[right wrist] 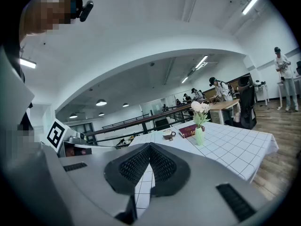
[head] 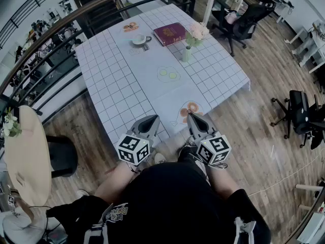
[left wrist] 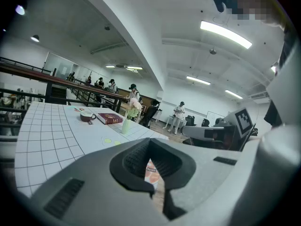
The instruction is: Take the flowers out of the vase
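Flowers: pale pink and white blooms [head: 197, 32] stand upright in the vase on the far half of the worktop, well apart from both grippers.
Vase: slim, smooth, pale green [head: 186, 54].
Beside it: a dark red book [head: 170, 33] lies just behind the vase, with a cup [head: 139, 39] on a saucer left of the book.
Worktop: rectangular, under a white cloth with a grid pattern [head: 111, 80].
Between vase and grippers: flat cloth with a green-dotted patch [head: 168, 74] and an orange patch [head: 190, 109].
Left gripper: grey, at the near edge [head: 152, 118], jaws closed together on nothing.
Right gripper: alongside it [head: 192, 117], jaws likewise closed and empty.
Around: a black railing [head: 61, 22], an office chair [head: 238, 22], a wooden floor [head: 254, 121].
Head view only: a round wooden table [head: 25, 156] at left.
Left gripper view only: people [left wrist: 178, 117] standing across the room.
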Motion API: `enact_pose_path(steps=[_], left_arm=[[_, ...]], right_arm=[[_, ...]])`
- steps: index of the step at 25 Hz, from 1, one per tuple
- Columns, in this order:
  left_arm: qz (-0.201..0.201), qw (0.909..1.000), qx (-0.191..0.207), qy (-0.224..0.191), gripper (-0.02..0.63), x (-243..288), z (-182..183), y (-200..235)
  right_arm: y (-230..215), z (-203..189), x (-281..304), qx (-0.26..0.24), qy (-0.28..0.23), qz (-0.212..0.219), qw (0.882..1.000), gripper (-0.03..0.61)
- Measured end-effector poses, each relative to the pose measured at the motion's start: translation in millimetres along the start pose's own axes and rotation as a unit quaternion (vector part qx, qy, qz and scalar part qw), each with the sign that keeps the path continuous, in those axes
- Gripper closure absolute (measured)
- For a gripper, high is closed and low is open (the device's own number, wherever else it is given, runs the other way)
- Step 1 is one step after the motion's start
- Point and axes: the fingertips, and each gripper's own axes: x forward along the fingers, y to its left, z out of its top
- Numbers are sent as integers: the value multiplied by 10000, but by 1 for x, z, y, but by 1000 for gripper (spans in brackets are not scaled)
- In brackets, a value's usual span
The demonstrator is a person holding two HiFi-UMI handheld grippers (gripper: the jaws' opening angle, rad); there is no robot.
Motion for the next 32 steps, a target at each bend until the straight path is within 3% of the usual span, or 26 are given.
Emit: enact_pose_path(steps=[16, 32], left_arm=[[-105, 9999, -34, 57, 606, 4, -2, -3], [41, 9998, -178, 67, 606, -10, -8, 18]], right_arm=[[-4, 1, -3, 107, -92, 2, 9999, 557], [0, -4, 20, 228, 30, 68, 9997, 557]])
